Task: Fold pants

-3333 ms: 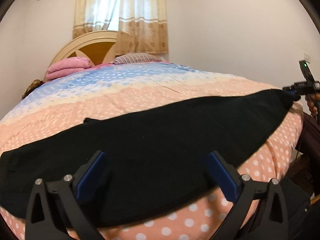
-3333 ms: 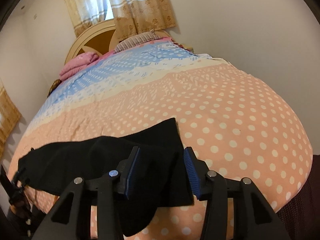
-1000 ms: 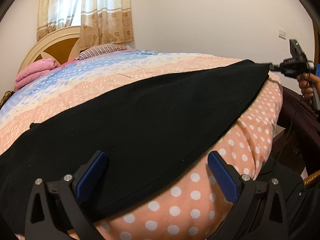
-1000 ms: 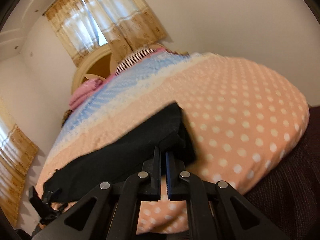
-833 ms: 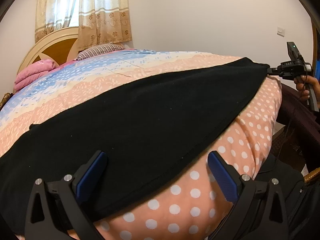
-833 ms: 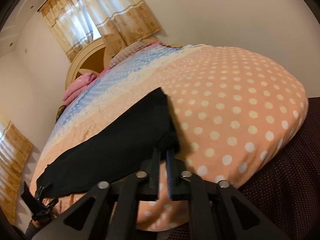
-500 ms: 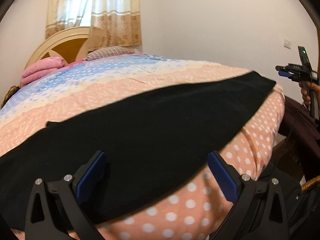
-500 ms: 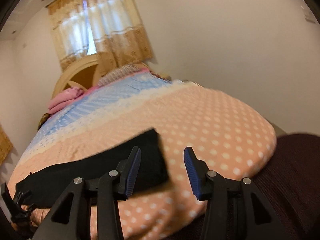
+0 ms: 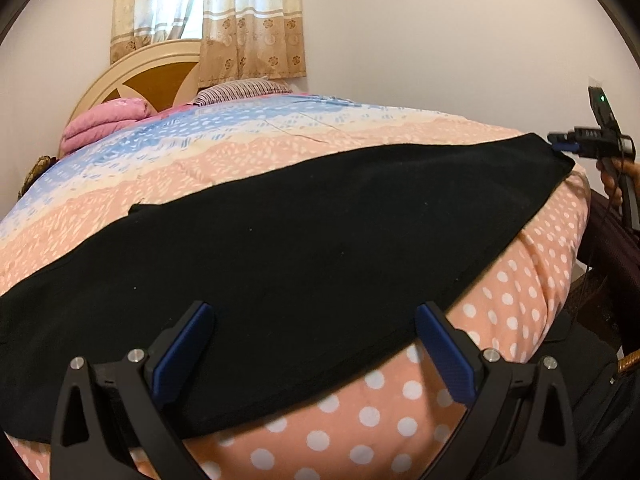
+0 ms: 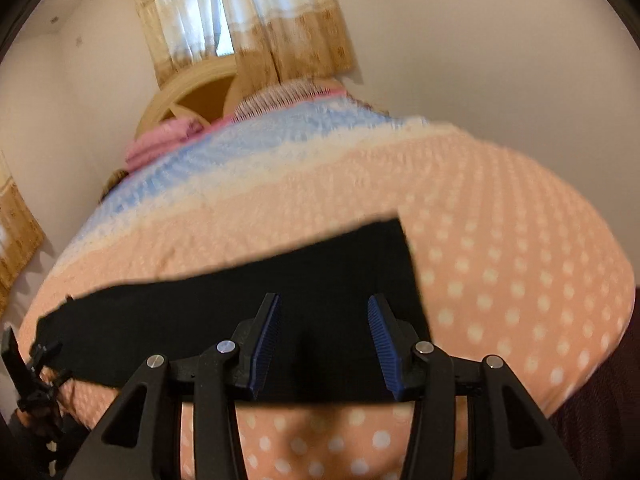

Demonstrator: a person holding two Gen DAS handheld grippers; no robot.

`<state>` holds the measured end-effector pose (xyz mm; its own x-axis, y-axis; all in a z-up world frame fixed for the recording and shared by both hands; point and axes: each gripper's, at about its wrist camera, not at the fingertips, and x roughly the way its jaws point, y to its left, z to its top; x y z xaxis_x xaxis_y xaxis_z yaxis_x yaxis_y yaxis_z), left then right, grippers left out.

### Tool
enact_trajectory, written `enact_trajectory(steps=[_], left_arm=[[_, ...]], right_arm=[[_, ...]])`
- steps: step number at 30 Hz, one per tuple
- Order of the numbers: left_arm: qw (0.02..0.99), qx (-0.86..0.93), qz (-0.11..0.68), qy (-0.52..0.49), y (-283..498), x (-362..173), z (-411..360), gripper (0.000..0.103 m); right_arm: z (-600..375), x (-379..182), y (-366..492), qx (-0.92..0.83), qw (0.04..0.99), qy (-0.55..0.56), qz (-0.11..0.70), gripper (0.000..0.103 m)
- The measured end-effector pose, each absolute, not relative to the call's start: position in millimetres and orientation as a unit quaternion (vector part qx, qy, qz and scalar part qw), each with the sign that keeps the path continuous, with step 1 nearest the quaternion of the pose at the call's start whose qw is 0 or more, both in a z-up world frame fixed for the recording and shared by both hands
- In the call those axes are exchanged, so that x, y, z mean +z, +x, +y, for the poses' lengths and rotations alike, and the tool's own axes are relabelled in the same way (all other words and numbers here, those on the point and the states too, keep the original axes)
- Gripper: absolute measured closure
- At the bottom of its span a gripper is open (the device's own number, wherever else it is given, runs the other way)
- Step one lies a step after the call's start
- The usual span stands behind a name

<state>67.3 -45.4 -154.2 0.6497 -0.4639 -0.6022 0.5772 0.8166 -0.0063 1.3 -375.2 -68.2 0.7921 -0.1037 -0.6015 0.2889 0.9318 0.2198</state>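
The left gripper (image 9: 312, 356) hovers with fingers spread wide, grasping nothing; the right gripper (image 10: 324, 340) likewise stands released. Black pants (image 9: 300, 264) lie flat across the polka-dot bedspread (image 9: 400, 420); beyond, a pink blanket (image 9: 108, 120) rests by the headboard (image 9: 140, 80).

Polka-dot bed (image 9: 520, 304) carries black pants (image 9: 304, 264), pink blanket (image 9: 108, 122).

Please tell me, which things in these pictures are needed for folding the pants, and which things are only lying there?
For the job:
- black pants, spread flat across the bed
- left gripper, open
- right gripper, open
- bedspread, the surface under the pants

Only lying there:
- pink blanket, folded at the headboard
- striped pillow
- curtains
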Motion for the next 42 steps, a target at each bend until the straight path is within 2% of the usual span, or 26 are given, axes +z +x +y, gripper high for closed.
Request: enact_trajectory(steps=[3, 6, 8, 9, 12, 15, 19, 23, 25, 27, 29, 30, 31, 37, 42], left_arm=[[0.904, -0.285, 0.305, 0.088, 68, -153, -44, 0.000], [0.905, -0.285, 0.305, 0.089, 68, -153, -44, 0.000], [0.905, -0.285, 0.305, 0.088, 66, -153, -43, 0.000], [0.905, -0.285, 0.304, 0.088, 66, -153, -44, 0.000], [0.905, -0.285, 0.303, 0.087, 65, -153, -44, 0.000], [0.906, -0.284, 0.301, 0.088, 66, -154, -43, 0.000], [0.906, -0.284, 0.301, 0.086, 66, -154, -41, 0.000], [0.907, -0.282, 0.299, 0.086, 65, -155, -39, 0.000], [0.908, -0.283, 0.298, 0.084, 64, -155, -37, 0.000], [0.908, -0.284, 0.298, 0.084, 62, -155, -35, 0.000], [0.908, -0.284, 0.297, 0.083, 60, -154, -32, 0.000], [0.908, -0.283, 0.297, 0.081, 60, -154, -31, 0.000], [0.909, -0.282, 0.296, 0.080, 59, -152, -29, 0.000], [0.920, -0.257, 0.284, 0.075, 58, -144, -12, 0.000], [0.927, -0.214, 0.299, 0.073, 68, -148, 4, 0.000]], right_arm=[[-388, -57, 12, -0.139, 0.934, 0.151, 0.293, 0.056], [-410, -62, 34, -0.156, 0.916, 0.177, 0.324, 0.056], [-418, -67, 43, -0.146, 0.909, 0.188, 0.342, 0.064], [-422, -70, 48, -0.144, 0.906, 0.191, 0.349, 0.072], [-423, -74, 54, -0.129, 0.905, 0.194, 0.355, 0.090], [-418, -71, 53, -0.133, 0.911, 0.182, 0.345, 0.098], [-417, -62, 54, -0.139, 0.920, 0.179, 0.320, 0.100], [-424, -70, 65, -0.159, 0.913, 0.166, 0.336, 0.100], [-430, -82, 68, -0.152, 0.904, 0.176, 0.358, 0.100], [-431, -82, 62, -0.160, 0.908, 0.171, 0.346, 0.098], [-429, -77, 53, -0.184, 0.908, 0.160, 0.342, 0.077], [-426, -74, 46, -0.184, 0.911, 0.160, 0.333, 0.055], [-422, -71, 39, -0.178, 0.915, 0.161, 0.323, 0.050], [-353, -58, 14, -0.091, 0.939, 0.088, 0.320, 0.050], [-308, -92, 27, -0.036, 0.911, 0.045, 0.409, 0.050]])
